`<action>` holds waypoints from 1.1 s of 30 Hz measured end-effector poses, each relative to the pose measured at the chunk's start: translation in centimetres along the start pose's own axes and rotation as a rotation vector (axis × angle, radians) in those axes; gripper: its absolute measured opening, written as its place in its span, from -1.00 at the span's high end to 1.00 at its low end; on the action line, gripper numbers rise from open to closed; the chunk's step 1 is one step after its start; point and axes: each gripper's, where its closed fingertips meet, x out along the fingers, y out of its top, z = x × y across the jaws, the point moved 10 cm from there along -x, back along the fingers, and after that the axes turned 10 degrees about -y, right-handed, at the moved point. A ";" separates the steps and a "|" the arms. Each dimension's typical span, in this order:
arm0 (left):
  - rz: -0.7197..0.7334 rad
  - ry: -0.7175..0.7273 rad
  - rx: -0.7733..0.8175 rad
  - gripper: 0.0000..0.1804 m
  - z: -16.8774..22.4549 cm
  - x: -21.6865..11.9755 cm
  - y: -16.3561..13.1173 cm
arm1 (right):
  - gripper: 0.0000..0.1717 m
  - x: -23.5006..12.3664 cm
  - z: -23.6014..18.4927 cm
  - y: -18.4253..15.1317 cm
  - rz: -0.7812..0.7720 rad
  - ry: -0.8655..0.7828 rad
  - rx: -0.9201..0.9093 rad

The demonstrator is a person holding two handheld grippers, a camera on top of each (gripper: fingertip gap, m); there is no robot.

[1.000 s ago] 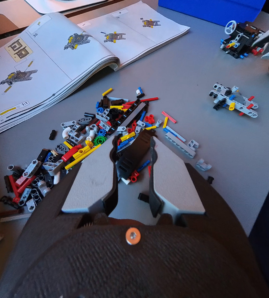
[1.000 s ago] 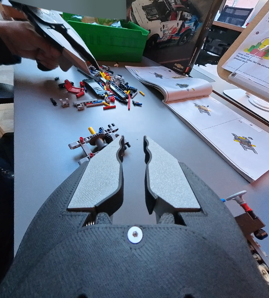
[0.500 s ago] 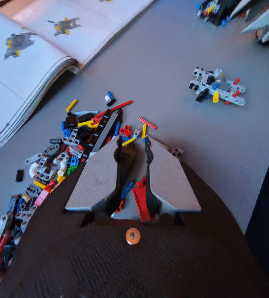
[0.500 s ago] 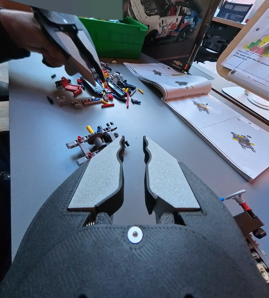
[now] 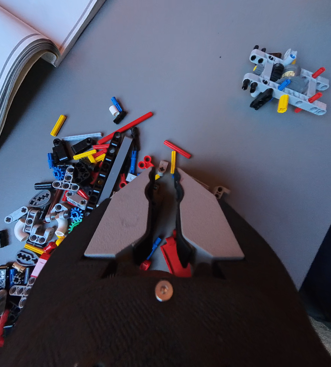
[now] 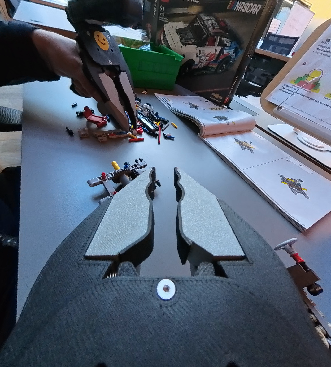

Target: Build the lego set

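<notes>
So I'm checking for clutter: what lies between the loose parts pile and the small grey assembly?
Bare grey table, in both views, between the pile and the assembly.

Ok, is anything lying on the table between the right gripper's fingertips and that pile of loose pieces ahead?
Nothing visible: bare table between the right gripper and the pile of loose pieces. The grey gear assembly sits off to the left.

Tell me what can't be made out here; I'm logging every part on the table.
- Pile, left wrist view: its near parts are hidden under the left gripper.
- Red part, same view: mostly behind a finger.
- Gear frame, right wrist view: half hidden by the right gripper.
- Model with steering wheel: cut off by the edge.
</notes>
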 end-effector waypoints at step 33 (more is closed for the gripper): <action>0.169 0.154 0.241 0.95 1.4 -1.0 2.2 | 0.84 0.0 0.2 0.0 0.012 0.005 0.017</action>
